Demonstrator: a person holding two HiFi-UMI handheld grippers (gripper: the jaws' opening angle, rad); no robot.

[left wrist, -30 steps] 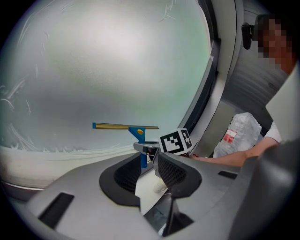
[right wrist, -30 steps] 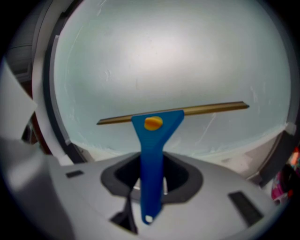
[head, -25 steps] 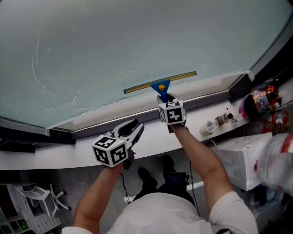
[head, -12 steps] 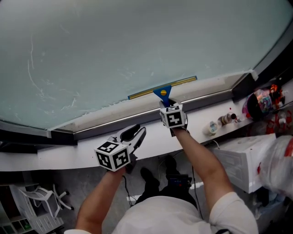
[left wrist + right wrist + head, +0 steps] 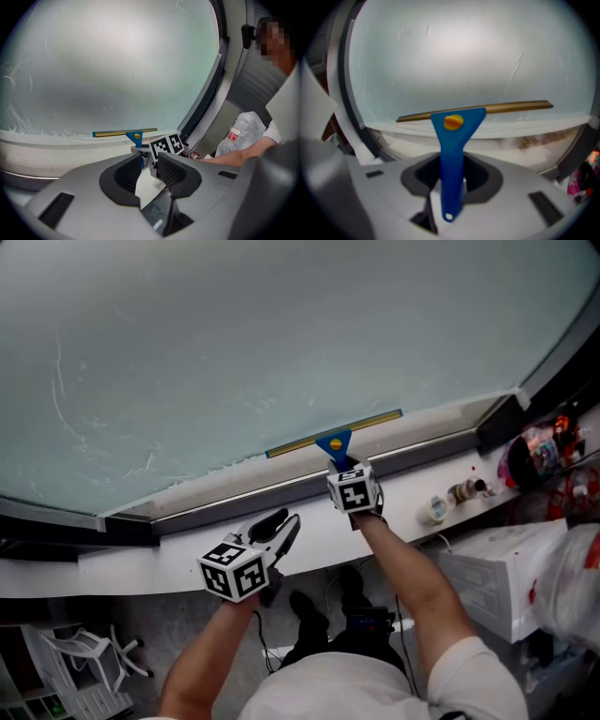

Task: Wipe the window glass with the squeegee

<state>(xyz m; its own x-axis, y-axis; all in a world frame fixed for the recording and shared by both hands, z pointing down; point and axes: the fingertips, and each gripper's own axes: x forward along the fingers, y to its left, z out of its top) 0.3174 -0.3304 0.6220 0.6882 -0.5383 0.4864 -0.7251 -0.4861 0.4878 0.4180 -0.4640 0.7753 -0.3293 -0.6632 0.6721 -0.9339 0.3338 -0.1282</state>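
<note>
The squeegee [image 5: 334, 441] has a blue handle, a yellow knob and a long brass blade. Its blade lies against the bottom edge of the frosted window glass [image 5: 281, 343], just above the frame. My right gripper [image 5: 343, 465] is shut on the blue handle [image 5: 451, 164], which stands upright between its jaws; the blade [image 5: 474, 111] runs across the glass [image 5: 464, 61]. My left gripper [image 5: 281, 526] hovers open over the white sill [image 5: 169, 554], lower left of the squeegee, nothing between its jaws. From the left gripper [image 5: 150, 171] view the squeegee [image 5: 125, 134] and the right gripper's marker cube [image 5: 166, 145] show ahead.
A dark window frame [image 5: 525, 381] rises at the right. Small bottles [image 5: 450, 498] stand on the sill's right end, with bags and a white box [image 5: 497, 568] beyond. Foam streaks [image 5: 75, 418] mark the glass at the left. Chairs [image 5: 75, 662] stand below left.
The squeegee and my right gripper have slid down the glass to its bottom edge. My left gripper has sunk slightly beside the sill.
</note>
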